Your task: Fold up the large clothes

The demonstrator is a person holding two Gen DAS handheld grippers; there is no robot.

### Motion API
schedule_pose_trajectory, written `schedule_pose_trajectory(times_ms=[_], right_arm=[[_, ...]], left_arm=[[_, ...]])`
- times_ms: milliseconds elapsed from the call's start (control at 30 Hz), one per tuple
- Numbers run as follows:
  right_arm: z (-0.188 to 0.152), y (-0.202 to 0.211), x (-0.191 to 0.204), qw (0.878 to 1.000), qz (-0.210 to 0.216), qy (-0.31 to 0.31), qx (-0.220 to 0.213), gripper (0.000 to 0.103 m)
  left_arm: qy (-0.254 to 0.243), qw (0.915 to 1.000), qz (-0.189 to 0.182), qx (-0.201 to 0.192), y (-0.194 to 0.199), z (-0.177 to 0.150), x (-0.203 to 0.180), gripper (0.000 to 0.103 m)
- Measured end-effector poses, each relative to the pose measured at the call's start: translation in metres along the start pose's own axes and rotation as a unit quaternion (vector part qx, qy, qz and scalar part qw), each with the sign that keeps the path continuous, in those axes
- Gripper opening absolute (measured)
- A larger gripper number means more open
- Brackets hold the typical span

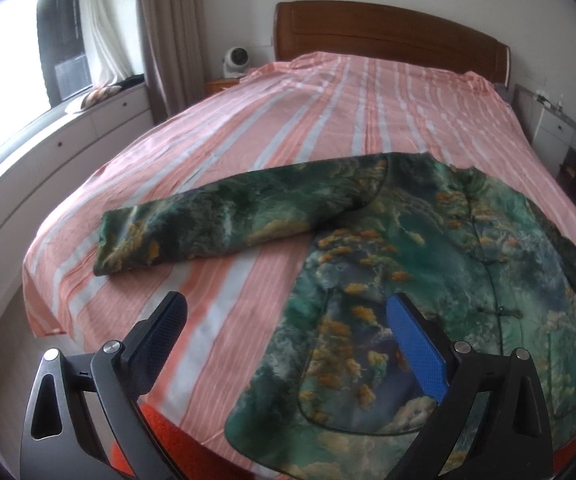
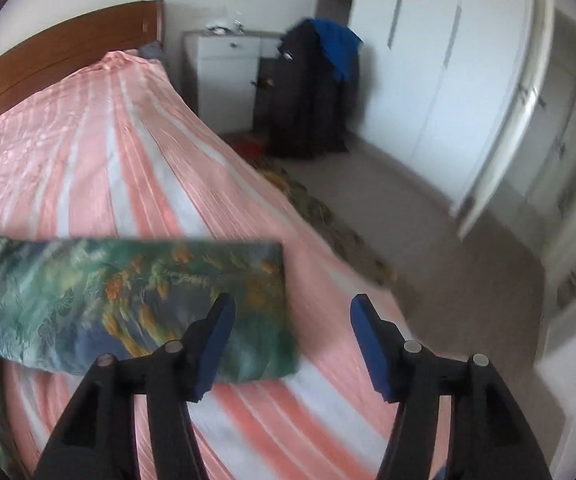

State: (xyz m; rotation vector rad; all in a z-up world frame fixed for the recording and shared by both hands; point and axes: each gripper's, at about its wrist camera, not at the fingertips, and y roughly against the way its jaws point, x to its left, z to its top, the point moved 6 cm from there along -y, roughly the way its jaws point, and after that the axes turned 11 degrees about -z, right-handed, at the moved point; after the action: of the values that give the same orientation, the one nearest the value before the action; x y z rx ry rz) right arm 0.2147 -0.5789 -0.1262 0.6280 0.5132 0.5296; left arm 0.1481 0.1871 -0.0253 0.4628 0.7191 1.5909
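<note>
In the left wrist view, a window (image 1: 19, 32) with pale curtains fills the ten o'clock corner above a white drawer unit (image 1: 67, 148), and a small white fan (image 1: 235, 60) stands at about eleven o'clock beside the wooden headboard (image 1: 388, 36). The bed (image 1: 288, 112), under a pink and white striped sheet, takes up the middle. On its near half lies the green patterned jacket (image 1: 428, 248), spread flat and front up, its body running from the centre toward five o'clock, one sleeve (image 1: 207, 224) stretched out flat toward nine o'clock and the other trailing off at three o'clock. The left gripper (image 1: 288, 328) hangs at six o'clock above the jacket's lower hem, jaws spread wide with nothing between them and no pad touching cloth. In the right wrist view, blurred, the jacket's other sleeve (image 2: 127, 300) lies across the sheet from nine o'clock toward the centre, its cuff end just ahead of the left-hand finger. The right gripper (image 2: 292, 340), at six o'clock, has its jaws parted about halfway and empty, over bare sheet beside the cuff. A white dresser (image 2: 227, 72) and dark and blue clothes heaped by it (image 2: 316, 80) sit near twelve o'clock, with white wardrobe doors (image 2: 448, 60) toward two o'clock.
</note>
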Motion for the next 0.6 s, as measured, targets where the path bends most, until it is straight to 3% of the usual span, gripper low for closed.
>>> schedule_pose_trajectory(times_ms=[67,167,267,333,433,600], right_arm=[[-0.031,0.013,-0.001,1.000,0.024,-0.011,0.014,0.060],[-0.079,0.064,0.024,0.992,0.127,-0.023,0.007,0.066],[-0.130,0.140,0.067,0.962,0.273,-0.012,0.000,0.085],[-0.157,0.170,0.084,0.948,0.317,0.008,0.000,0.086],[-0.192,0.208,0.100,0.937,0.346,0.044,-0.009,0.086],[-0.217,0.220,0.109,0.942,0.327,0.075,-0.027,0.086]], left_arm=[[-0.016,0.9998,-0.011,0.005,-0.002,-0.004,-0.009,0.100],[-0.026,0.9992,-0.017,0.024,-0.014,-0.013,-0.009,0.101],[-0.005,0.9968,-0.029,0.074,-0.033,-0.027,0.000,0.101],[0.010,0.9950,-0.043,0.090,-0.037,-0.035,0.004,0.101],[0.010,0.9931,-0.061,0.100,-0.036,-0.043,0.003,0.101],[-0.010,0.9900,-0.071,0.122,-0.037,-0.055,0.001,0.101]])
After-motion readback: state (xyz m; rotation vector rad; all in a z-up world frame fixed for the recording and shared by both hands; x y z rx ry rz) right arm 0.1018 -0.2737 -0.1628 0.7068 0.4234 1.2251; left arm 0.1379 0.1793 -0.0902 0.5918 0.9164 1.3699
